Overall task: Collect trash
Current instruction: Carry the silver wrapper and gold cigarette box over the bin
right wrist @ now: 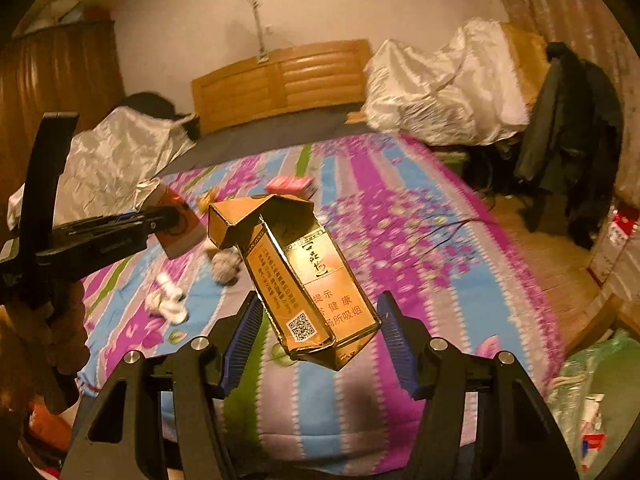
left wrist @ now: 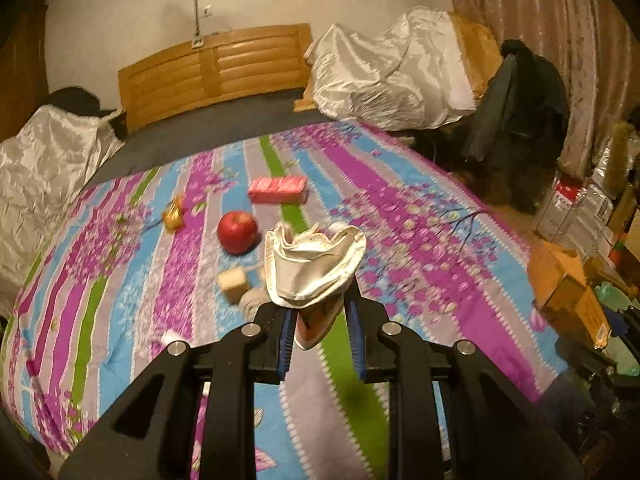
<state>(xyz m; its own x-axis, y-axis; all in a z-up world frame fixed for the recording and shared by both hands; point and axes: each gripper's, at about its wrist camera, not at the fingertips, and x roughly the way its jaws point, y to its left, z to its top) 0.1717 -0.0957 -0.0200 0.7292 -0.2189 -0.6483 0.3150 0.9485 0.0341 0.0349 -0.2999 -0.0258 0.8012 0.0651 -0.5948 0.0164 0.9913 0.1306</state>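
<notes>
My left gripper (left wrist: 320, 318) is shut on a crumpled white wrapper (left wrist: 314, 264), held above the striped bedsheet (left wrist: 400, 208). In the right wrist view the left gripper (right wrist: 170, 218) reaches in from the left with that wrapper (right wrist: 180, 232). My right gripper (right wrist: 320, 320) is shut on a gold cigarette box (right wrist: 308, 280) with its lid flipped open, tilted between the blue pads (right wrist: 248, 328). On the sheet lie a red apple (left wrist: 237, 232), a pink pack (left wrist: 278, 190), a gold candy wrapper (left wrist: 173, 216), a small beige block (left wrist: 232, 282) and crumpled tissues (right wrist: 168, 304).
A wooden headboard (left wrist: 216, 68) stands at the far end of the bed. Silvery covered piles (left wrist: 384, 72) sit at both far corners. A dark coat (left wrist: 516, 120) hangs at the right. Cardboard boxes (left wrist: 568, 288) and a green plastic bag (right wrist: 596, 376) are on the floor at right.
</notes>
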